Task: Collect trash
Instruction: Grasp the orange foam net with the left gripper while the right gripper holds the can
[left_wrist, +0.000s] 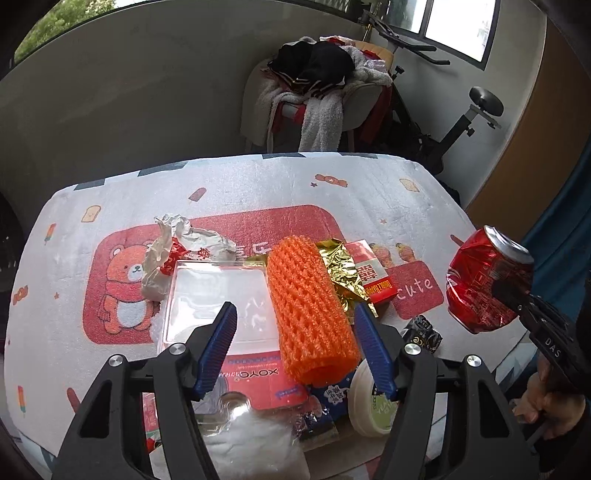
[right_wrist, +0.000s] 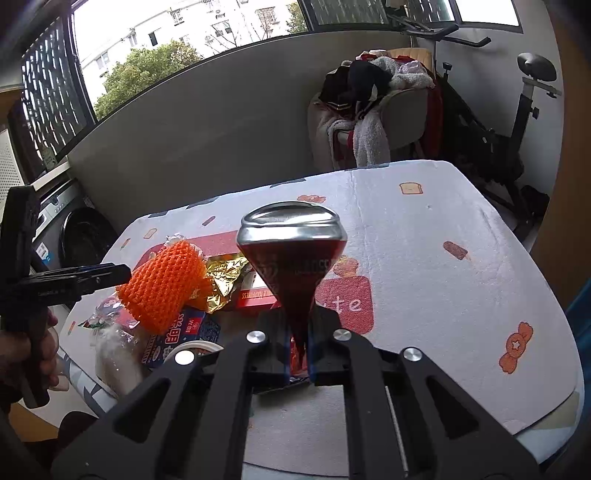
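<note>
My left gripper (left_wrist: 295, 325) is open, its blue fingers on either side of an orange foam fruit net (left_wrist: 308, 310) that lies on top of a trash pile. The net also shows in the right wrist view (right_wrist: 162, 286), with the left gripper (right_wrist: 110, 275) beside it. My right gripper (right_wrist: 299, 354) is shut on a crushed red soda can (right_wrist: 293, 258) and holds it above the table. The can (left_wrist: 484, 280) and the right gripper (left_wrist: 517, 295) show at the right of the left wrist view.
The pile holds a clear plastic box (left_wrist: 214, 299), crumpled white wrapper (left_wrist: 181, 254), gold foil (left_wrist: 343, 269), red carton (left_wrist: 373, 277), white cup (left_wrist: 373, 402) and plastic bags (left_wrist: 255, 443). A bear-print cloth (right_wrist: 443, 277) covers the table. A chair with clothes (right_wrist: 373, 110) and an exercise bike (right_wrist: 517, 122) stand behind.
</note>
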